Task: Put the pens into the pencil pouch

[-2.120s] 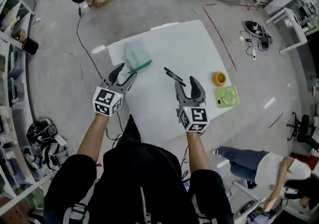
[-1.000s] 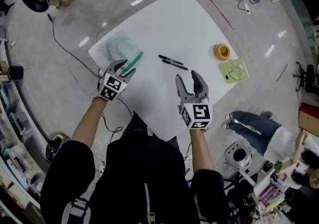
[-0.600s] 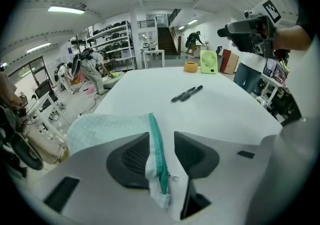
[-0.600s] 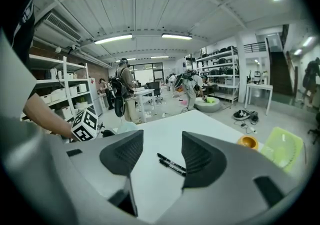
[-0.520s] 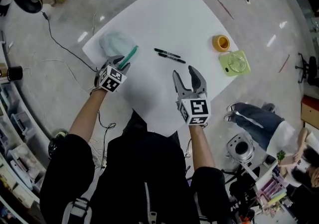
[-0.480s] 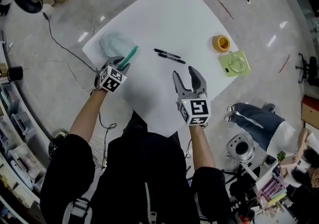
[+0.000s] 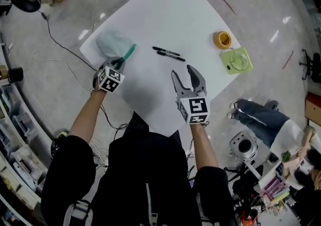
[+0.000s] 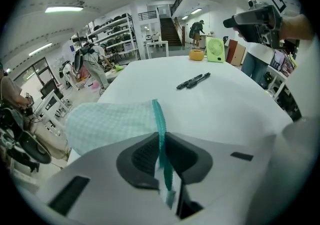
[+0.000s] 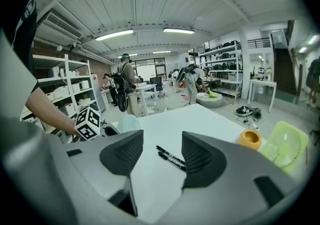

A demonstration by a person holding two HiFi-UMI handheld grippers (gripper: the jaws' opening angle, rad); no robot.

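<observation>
A pale green checked pencil pouch [image 7: 113, 44] with a teal zipper edge lies at the white table's [image 7: 165, 14] left corner. My left gripper [image 7: 120, 62] is at its near end. In the left gripper view its jaws are closing, and the pads pinch the teal zipper strip [image 8: 161, 119] of the pouch [image 8: 110, 124]. Two black pens [image 7: 167, 53] lie side by side mid-table, apart from both grippers. My right gripper [image 7: 184, 74] hovers open and empty just short of them. The pens [image 9: 170, 157] show between its spread jaws in the right gripper view.
An orange tape roll [image 7: 221, 39] and a light green desk fan [image 7: 235, 61] sit at the table's right corner. Cables run over the floor to the left of the table. A person crouches on the floor at the lower right.
My left gripper came down onto the pouch's near end and its jaws went from wide apart to pinched on the zipper edge. The right gripper sank a little toward the table.
</observation>
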